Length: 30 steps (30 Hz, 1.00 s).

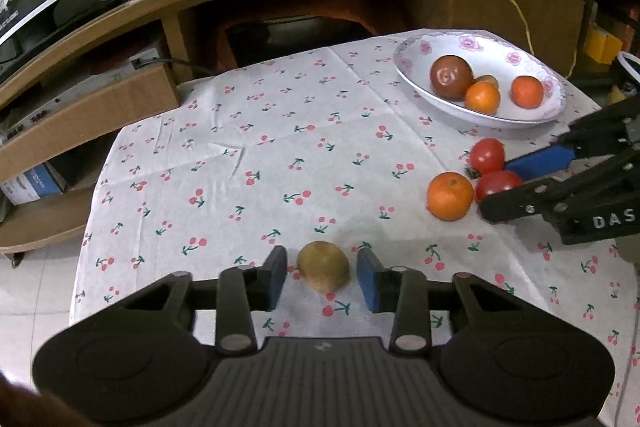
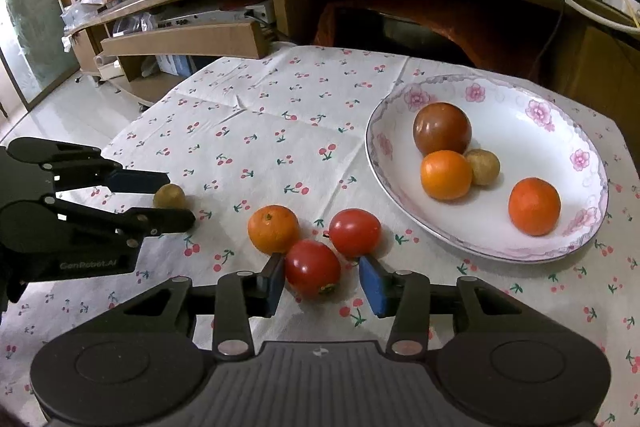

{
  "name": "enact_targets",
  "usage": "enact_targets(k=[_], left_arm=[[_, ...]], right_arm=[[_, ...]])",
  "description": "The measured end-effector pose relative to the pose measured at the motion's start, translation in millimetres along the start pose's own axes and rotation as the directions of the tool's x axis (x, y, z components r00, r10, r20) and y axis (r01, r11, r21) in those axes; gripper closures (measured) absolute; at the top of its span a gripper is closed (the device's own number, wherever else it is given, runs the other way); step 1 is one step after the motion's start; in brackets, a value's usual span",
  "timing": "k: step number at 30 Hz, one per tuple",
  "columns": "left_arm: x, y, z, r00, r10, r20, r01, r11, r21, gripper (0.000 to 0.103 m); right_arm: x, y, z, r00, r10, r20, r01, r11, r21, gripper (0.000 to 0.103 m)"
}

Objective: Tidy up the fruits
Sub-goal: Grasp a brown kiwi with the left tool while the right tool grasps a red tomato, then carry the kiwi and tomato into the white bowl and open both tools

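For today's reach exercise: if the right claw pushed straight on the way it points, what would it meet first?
Most likely the near red tomato, already between the open jaws of the right claw. The second tomato lies just beyond; depth is uncertain.

The left tongs [image 1: 321, 277] are matte black plastic: two rounded housings with shallow circular recesses flank a ribbed central plate stamped with a small pale mark. Slim linkage bars pivot on dull copper-coloured round pins, and each finger ends in a flat blue pad [image 1: 367, 283]. The right tongs [image 2: 322, 283] are built alike, with the same ribbed plate, copper pins and blue pads [image 2: 372, 285]. White lettering marks a side of each body; from the right wrist view it seems to read "GenRobot.AI", though it is faint.
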<state>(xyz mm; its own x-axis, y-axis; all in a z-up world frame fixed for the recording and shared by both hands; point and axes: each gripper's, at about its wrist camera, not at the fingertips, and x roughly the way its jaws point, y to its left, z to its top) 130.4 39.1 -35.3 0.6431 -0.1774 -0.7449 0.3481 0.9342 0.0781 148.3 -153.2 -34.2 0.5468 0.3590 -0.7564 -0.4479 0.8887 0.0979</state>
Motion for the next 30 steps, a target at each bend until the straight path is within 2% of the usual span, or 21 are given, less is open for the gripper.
enact_targets(k=[1, 2, 5, 10, 15, 19, 26, 30], left_arm=[[-0.6, -2.0, -0.4, 1.0, 0.001, 0.002, -0.001, 1.0, 0.01, 0.065], [-1.4, -3.7, -1.0, 1.0, 0.0, 0.003, -0.001, 1.0, 0.017, 0.066], [-2.9, -4.9, -1.8, 1.0, -0.01, 0.0, 0.01, 1.0, 0.024, 0.071], [-9.3, -11.5, -6.1, 0.998, -0.057, -0.002, 0.057, 0.997, 0.045, 0.071], [-24.0, -25.6, -10.4, 0.992, -0.13, -0.006, 0.13, 0.989, 0.066, 0.071], [-31.7, -43.2, -17.5, 0.985, -0.17, -0.012, 0.17, 0.979, 0.114, 0.071], [-34.6, -53.5, -23.4, 0.984, -0.174, -0.026, 0.176, 0.971, 0.165, 0.068], [-35.4, -55.0, -25.3, 0.985, -0.169, -0.025, 0.171, 0.971, 0.167, 0.062]], right_arm=[[0.5, 1.3, 0.2, 1.0, -0.007, 0.0, 0.007, 1.0, -0.01, 0.066], [0.7, 2.9, 0.7, 1.0, -0.007, -0.001, 0.007, 1.0, -0.021, 0.074], [-0.3, 6.8, 0.1, 1.0, -0.013, -0.004, 0.013, 0.999, -0.038, 0.074], [-10.5, 6.4, -6.1, 1.0, -0.018, -0.02, 0.017, 1.0, -0.025, 0.075], [-34.6, 8.5, -23.8, 0.998, -0.023, -0.053, 0.024, 1.0, 0.009, 0.075], [-47.9, 16.3, -42.8, 0.996, -0.057, -0.065, 0.056, 0.998, -0.021, 0.075], [-52.0, 14.7, -52.7, 0.997, -0.058, -0.043, 0.057, 0.998, -0.037, 0.069], [-52.9, 11.9, -53.3, 0.998, -0.051, -0.034, 0.05, 0.998, -0.034, 0.057]])
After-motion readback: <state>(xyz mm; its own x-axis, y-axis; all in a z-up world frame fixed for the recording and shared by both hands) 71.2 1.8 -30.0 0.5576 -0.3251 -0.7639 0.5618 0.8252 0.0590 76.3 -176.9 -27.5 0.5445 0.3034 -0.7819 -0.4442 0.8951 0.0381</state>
